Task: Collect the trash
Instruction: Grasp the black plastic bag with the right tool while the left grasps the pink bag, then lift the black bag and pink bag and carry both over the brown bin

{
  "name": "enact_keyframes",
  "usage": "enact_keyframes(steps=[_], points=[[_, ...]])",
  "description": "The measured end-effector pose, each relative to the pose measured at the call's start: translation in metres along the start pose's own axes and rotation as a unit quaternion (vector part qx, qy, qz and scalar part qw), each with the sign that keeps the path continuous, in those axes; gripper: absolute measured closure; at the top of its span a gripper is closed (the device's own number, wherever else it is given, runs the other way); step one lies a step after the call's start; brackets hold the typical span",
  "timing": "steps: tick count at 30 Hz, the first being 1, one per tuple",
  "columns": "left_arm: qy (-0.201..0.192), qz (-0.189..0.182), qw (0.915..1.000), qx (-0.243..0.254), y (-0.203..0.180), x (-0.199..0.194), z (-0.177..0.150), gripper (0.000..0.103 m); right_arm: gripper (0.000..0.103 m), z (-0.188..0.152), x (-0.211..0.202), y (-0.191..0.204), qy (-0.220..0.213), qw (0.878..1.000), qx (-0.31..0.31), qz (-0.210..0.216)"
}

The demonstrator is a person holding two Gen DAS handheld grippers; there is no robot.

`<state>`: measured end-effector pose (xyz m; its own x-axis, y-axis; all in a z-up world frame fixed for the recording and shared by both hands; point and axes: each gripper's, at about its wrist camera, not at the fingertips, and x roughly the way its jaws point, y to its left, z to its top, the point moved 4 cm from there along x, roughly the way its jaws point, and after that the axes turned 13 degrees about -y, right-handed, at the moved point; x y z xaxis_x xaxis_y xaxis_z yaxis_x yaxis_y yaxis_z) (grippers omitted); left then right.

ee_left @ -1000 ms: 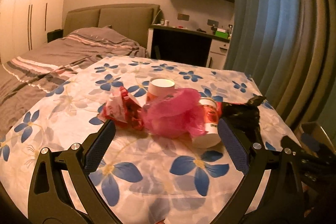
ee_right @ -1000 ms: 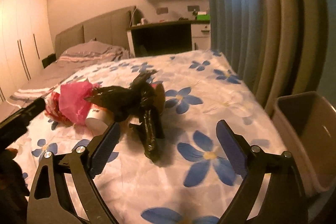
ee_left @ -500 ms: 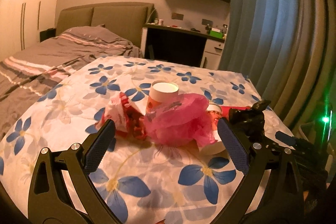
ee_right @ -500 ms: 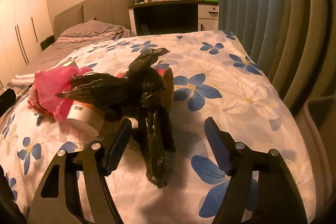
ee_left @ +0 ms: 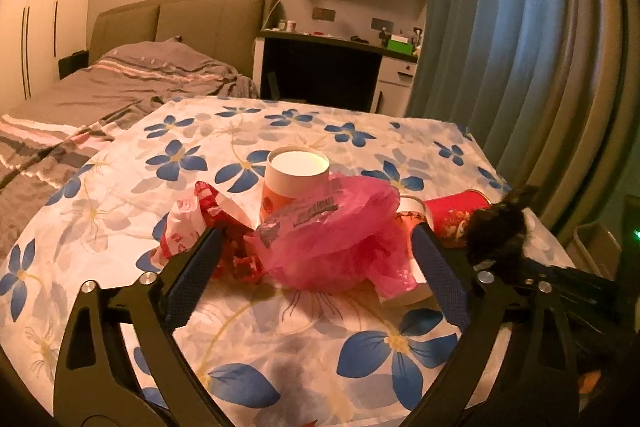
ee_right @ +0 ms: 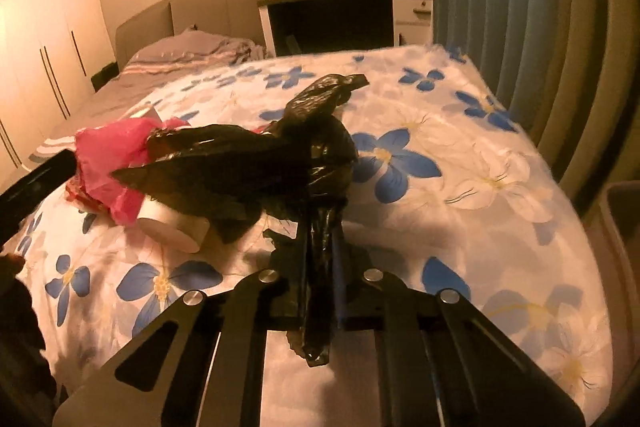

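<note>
A pile of trash lies on the flowered sheet (ee_left: pixel 248 339). My left gripper (ee_left: pixel 316 267) is open, its jaws either side of a pink plastic bag (ee_left: pixel 332 231). Behind it stands a paper cup (ee_left: pixel 296 175), with a red-white wrapper (ee_left: pixel 200 223) to the left and a red cup (ee_left: pixel 460 211) to the right. My right gripper (ee_right: pixel 322 251) is shut on a black plastic bag (ee_right: pixel 272 163), whose tail hangs between the jaws. The black bag (ee_left: pixel 500 231) also shows in the left wrist view. A white cup (ee_right: pixel 176 227) lies on its side beside the pink bag (ee_right: pixel 116 155).
A grey bin (ee_right: pixel 624 219) stands at the bed's right edge, also visible in the left wrist view (ee_left: pixel 596 247). Blue curtains (ee_left: pixel 520 27) hang to the right. A desk (ee_left: pixel 332 67) and headboard (ee_left: pixel 184 19) are at the back.
My right gripper has moved forward and closed on the black bag. My left gripper has edged closer to the pink bag, still open.
</note>
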<state>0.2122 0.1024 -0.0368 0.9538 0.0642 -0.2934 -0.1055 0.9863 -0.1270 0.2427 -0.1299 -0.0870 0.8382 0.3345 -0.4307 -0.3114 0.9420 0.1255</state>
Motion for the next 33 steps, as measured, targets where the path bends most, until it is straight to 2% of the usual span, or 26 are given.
enact_keyframes(steps=[3, 8, 12, 18, 19, 20, 23, 33], points=[[0.006, 0.0, 1.0, 0.008, -0.003, 0.007, 0.0, 0.022, 0.092, 0.002, -0.018, -0.004, -0.02, 1.0, 0.011, 0.003], [0.029, -0.009, 0.9995, 0.003, -0.004, 0.021, -0.005, 0.044, 0.092, 0.004, -0.047, -0.009, -0.04, 0.999, 0.029, 0.013], [0.045, -0.026, 0.9986, -0.005, -0.006, 0.024, -0.009, 0.055, 0.092, 0.002, -0.058, -0.014, -0.045, 0.998, 0.039, 0.019], [0.04, -0.04, 0.9983, -0.012, -0.008, 0.016, -0.007, 0.087, 0.092, 0.005, -0.075, -0.017, -0.06, 0.997, 0.05, 0.024], [0.037, -0.042, 0.9984, -0.011, -0.009, 0.013, -0.006, 0.095, 0.092, 0.004, -0.077, -0.017, -0.062, 0.996, 0.051, 0.025], [0.034, -0.044, 0.9984, -0.012, -0.01, 0.011, -0.006, 0.098, 0.092, 0.003, -0.08, -0.017, -0.064, 0.996, 0.052, 0.029], [0.018, -0.044, 0.9987, -0.015, -0.012, -0.002, -0.003, 0.103, 0.092, 0.001, -0.087, -0.018, -0.068, 0.995, 0.059, 0.032], [-0.034, -0.062, 0.9967, -0.041, -0.017, -0.052, 0.017, 0.103, 0.092, -0.004, -0.108, -0.028, -0.081, 0.994, 0.068, 0.031]])
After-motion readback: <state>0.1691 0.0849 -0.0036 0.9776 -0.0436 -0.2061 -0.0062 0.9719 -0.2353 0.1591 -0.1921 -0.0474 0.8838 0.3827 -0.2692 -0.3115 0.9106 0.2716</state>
